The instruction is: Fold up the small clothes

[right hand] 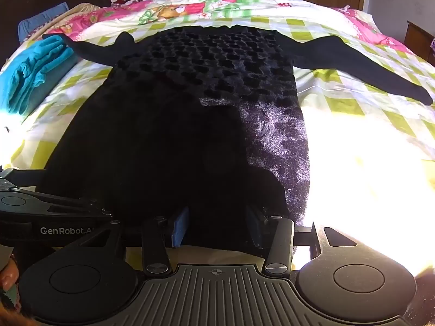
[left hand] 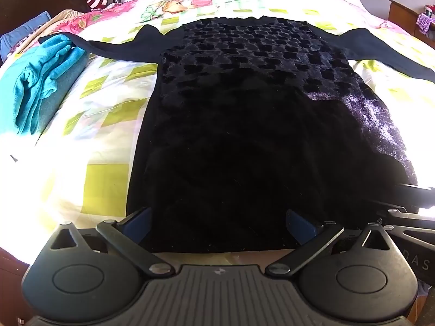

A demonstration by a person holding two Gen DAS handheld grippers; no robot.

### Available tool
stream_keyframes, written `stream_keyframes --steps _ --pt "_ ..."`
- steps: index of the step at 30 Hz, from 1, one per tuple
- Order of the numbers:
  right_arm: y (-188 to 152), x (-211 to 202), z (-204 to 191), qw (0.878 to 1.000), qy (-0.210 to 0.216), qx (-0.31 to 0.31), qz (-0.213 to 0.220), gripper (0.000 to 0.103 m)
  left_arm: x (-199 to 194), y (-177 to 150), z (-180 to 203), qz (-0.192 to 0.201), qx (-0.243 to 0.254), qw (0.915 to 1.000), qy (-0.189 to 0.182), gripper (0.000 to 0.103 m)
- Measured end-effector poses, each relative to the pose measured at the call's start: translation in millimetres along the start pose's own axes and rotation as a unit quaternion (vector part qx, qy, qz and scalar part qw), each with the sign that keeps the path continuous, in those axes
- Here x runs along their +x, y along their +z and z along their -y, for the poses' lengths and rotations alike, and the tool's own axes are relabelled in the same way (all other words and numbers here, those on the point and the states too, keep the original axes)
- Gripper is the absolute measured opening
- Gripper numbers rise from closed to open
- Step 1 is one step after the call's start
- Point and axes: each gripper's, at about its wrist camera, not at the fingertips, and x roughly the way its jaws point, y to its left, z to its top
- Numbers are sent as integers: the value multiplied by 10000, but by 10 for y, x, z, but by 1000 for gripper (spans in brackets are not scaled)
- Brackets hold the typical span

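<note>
On bed, black top spread flat, sleeves out; left gripper and right gripper fingers spread at hem, gripping nothing.

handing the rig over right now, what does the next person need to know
Left gripper: jaws open, at the near hem of the black long-sleeved velvet top, gripping nothing.
Right gripper: jaws open, at the same hem further right, also gripping nothing.
The top lies flat on the checked bedspread, both sleeves spread out.
A bundle of teal cloth sits at the left, under one sleeve tip.
Done: garment laid out. Left: every fold.
</note>
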Motion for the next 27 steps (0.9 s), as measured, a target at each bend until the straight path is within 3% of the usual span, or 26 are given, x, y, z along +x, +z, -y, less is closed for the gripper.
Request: stream_keyframes --steps 27 --pt "-49 6 -5 10000 -11 31 -6 46 -66 16 -29 -88 37 10000 -26 103"
